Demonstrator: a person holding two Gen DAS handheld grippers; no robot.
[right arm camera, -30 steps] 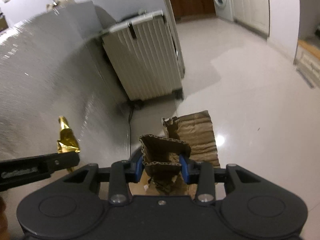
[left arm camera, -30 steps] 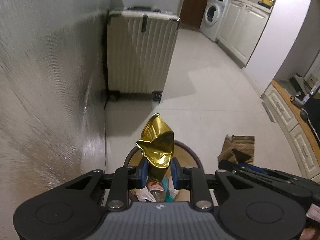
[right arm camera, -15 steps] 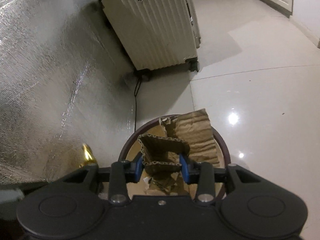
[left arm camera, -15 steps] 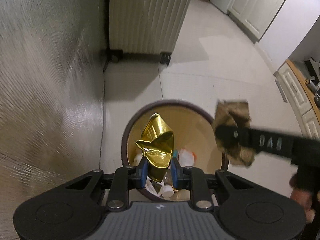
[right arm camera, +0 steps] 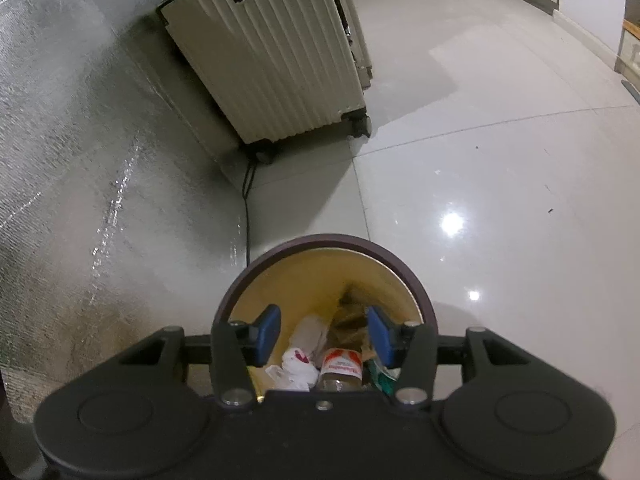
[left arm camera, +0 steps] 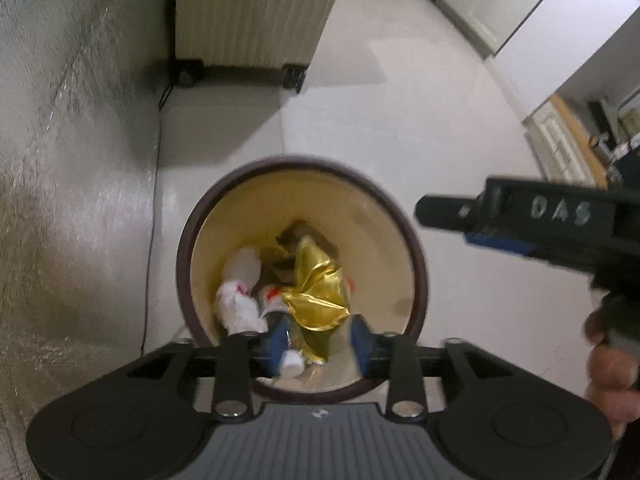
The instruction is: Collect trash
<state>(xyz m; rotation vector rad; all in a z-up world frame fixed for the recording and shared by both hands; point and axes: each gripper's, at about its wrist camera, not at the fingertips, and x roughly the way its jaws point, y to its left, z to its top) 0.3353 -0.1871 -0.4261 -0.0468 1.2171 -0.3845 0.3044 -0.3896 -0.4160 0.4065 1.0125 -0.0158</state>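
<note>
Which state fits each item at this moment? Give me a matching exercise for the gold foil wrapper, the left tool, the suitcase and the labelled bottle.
Items:
1. gold foil wrapper
2. left tool
3. suitcase
4. labelled bottle

States:
A. standing on the floor against the silver wall
B. open, holding nothing, above the trash bin
C. lying in the bin with a red and white label showing
D. loose inside the bin on top of the other trash

Pairs: 1-D, 2-B, 3-A, 4-C
</note>
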